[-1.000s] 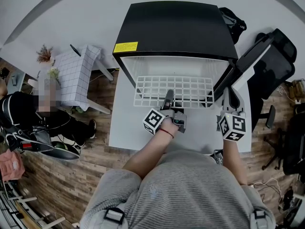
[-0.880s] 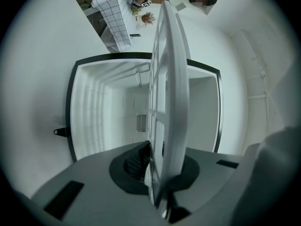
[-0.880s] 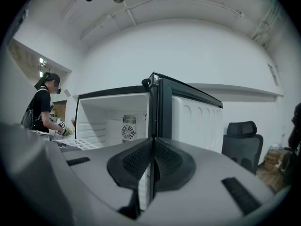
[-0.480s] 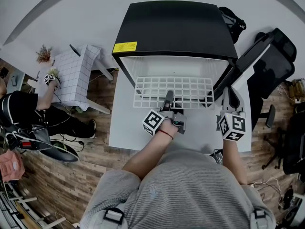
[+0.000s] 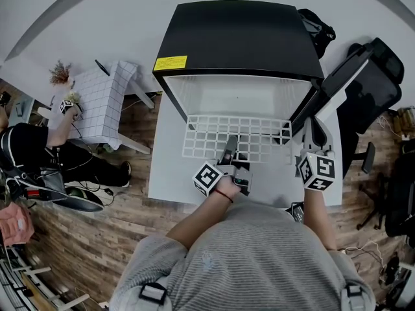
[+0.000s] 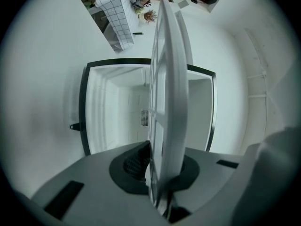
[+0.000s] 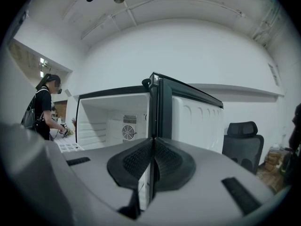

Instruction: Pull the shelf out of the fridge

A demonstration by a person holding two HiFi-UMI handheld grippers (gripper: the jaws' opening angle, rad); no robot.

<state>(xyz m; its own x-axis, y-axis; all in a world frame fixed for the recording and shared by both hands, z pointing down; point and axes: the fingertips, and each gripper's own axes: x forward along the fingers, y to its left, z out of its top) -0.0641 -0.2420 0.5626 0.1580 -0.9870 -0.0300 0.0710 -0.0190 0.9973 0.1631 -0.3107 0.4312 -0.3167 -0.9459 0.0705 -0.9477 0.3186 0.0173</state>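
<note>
A black-topped fridge (image 5: 240, 37) stands open, its white inside (image 6: 117, 112) empty. A white wire shelf (image 5: 253, 135) sticks out of it toward me. My left gripper (image 5: 231, 142) is shut on the shelf's front edge. In the left gripper view the shelf (image 6: 167, 79) runs edge-on between the pads (image 6: 138, 161) of the left gripper (image 6: 160, 173). My right gripper (image 5: 314, 127) hangs beside the open door (image 5: 340, 89), with its tip close to the door's lower edge. The right gripper (image 7: 153, 149) has its pads together with nothing seen between them, and the door (image 7: 188, 121) stands beyond.
The fridge rests on a white platform (image 5: 165, 167). A black office chair (image 5: 379, 89) stands right of the door. At the left are a small table with a checked cloth (image 5: 100, 105) and a person (image 5: 39, 154). A black bag (image 5: 318, 28) lies behind the fridge.
The shelf has slid further out of the fridge toward me, with my left gripper still shut on its front edge. The right gripper has not moved.
</note>
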